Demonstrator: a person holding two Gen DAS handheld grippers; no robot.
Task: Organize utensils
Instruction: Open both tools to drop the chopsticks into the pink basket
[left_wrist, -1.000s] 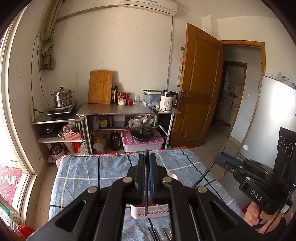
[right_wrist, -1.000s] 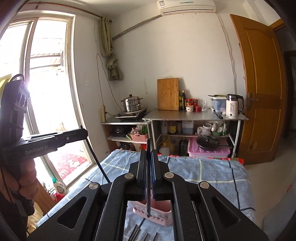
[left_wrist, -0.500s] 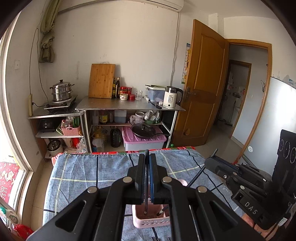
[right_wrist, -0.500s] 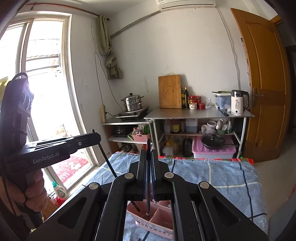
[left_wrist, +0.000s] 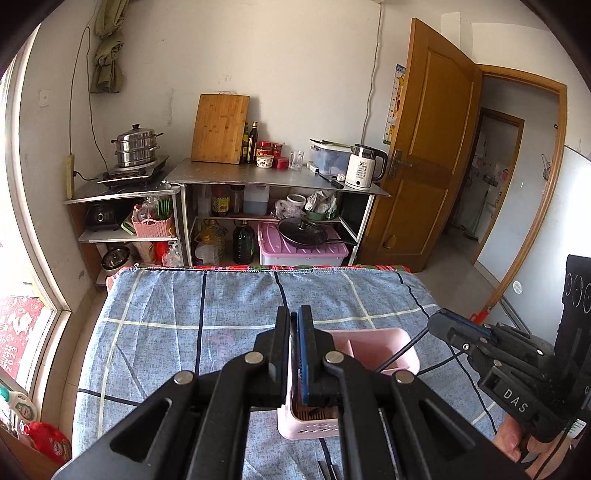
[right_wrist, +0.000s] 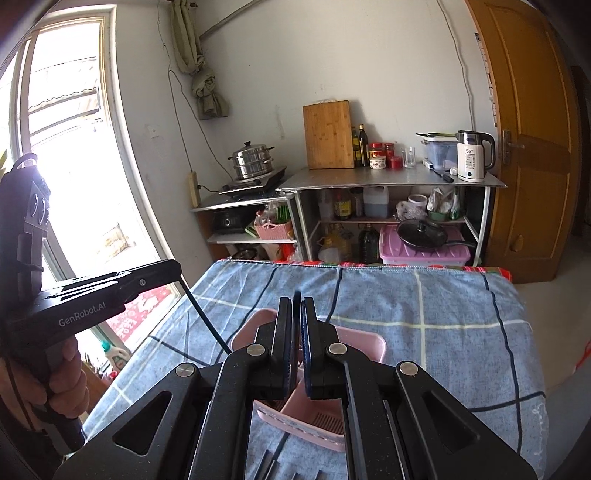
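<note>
Our left gripper (left_wrist: 294, 325) clamps a thin black chopstick (right_wrist: 207, 319); our right gripper (right_wrist: 296, 310) pinches another black chopstick (left_wrist: 402, 352). Both sticks slant down into the pink plastic divided utensil holder (left_wrist: 384, 343) on the blue checked tablecloth (left_wrist: 229, 295).

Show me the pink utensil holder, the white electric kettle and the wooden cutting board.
pink utensil holder (left_wrist: 373, 345), left wrist view, inner far wall.
white electric kettle (left_wrist: 364, 170), left wrist view, front of body.
wooden cutting board (right_wrist: 327, 134), right wrist view, centre of face.
</note>
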